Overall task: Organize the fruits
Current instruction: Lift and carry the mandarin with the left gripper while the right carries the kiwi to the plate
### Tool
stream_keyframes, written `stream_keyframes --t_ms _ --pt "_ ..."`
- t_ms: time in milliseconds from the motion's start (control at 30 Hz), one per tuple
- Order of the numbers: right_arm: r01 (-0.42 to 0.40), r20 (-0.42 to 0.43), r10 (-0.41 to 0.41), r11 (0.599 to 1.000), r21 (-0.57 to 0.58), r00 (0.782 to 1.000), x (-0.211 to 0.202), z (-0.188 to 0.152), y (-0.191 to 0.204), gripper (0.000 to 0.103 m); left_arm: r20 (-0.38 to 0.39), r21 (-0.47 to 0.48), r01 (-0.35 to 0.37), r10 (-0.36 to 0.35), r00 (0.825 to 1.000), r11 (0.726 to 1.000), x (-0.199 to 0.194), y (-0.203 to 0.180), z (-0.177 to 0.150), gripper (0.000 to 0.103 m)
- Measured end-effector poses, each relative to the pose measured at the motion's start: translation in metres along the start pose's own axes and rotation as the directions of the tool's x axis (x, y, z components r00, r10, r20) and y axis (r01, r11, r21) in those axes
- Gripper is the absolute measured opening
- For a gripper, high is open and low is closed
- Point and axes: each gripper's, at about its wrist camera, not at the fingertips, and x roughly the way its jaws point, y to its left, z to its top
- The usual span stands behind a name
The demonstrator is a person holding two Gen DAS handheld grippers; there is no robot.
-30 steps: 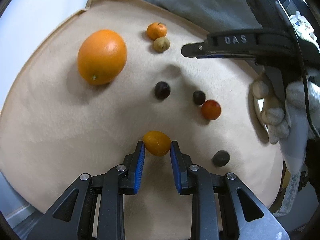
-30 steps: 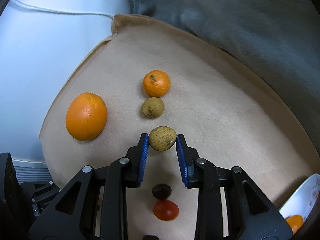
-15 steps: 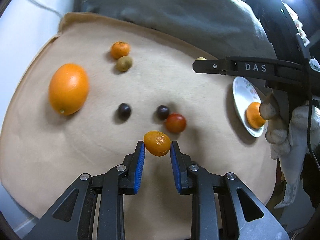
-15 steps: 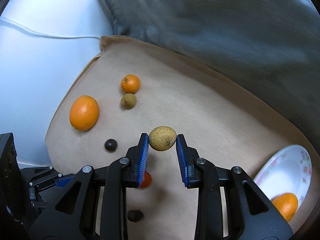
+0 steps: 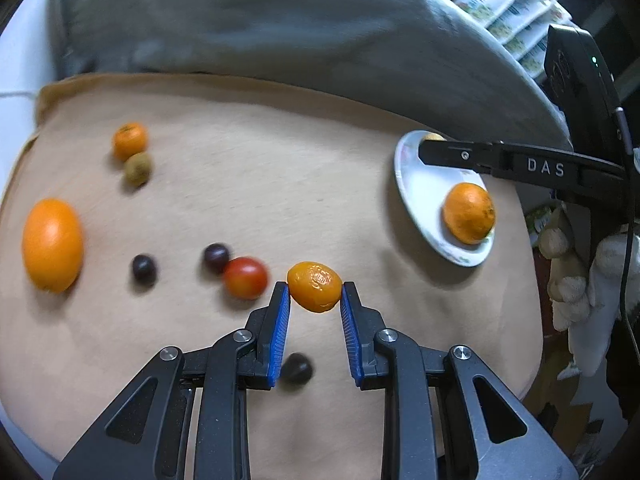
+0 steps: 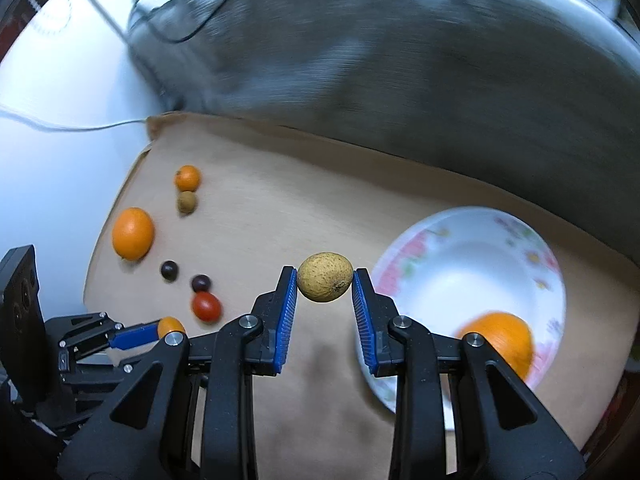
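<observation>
My left gripper point(image 5: 315, 294) is shut on a small orange kumquat point(image 5: 315, 286), held above the tan cloth point(image 5: 280, 200). My right gripper point(image 6: 325, 286) is shut on a yellow-brown round fruit point(image 6: 325, 282), held just left of the white flowered plate point(image 6: 472, 272). An orange point(image 6: 500, 340) lies in the plate; it also shows in the left wrist view point(image 5: 469, 213), where the plate point(image 5: 416, 176) is at the right under the right gripper's finger.
On the cloth lie a large orange point(image 5: 52, 245), a small mandarin point(image 5: 129, 142), a brown fruit point(image 5: 137, 169), a red tomato point(image 5: 245, 277) and three dark grapes point(image 5: 144, 267). A grey blanket point(image 5: 260, 20) lies behind. A white cable point(image 6: 72, 126) runs on the left.
Both grippers have moved right with their fruits. The plate has come into fuller view, and the right gripper now hangs at its left rim. The loose fruits have not moved on the cloth.
</observation>
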Motion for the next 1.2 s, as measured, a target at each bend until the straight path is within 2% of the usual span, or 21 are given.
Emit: stream_keyframes --t_ms 467,1200 --pt "0.07 0.033 -0.075 0.989 0.131 0.997 -0.034 -0.023 -0.075 0.03 -0.035 0.134 0.051 -0.047 0.998 0.99 0.027 -0.055 0.031 0.024" --pt "0.085 0.035 -0.094 0.976 0.2 0.995 -0.029 -0.029 -0.112 0.03 -0.038 0.25 0.033 -0.024 0.999 0.968 0.057 -0.1 0.054 0.024"
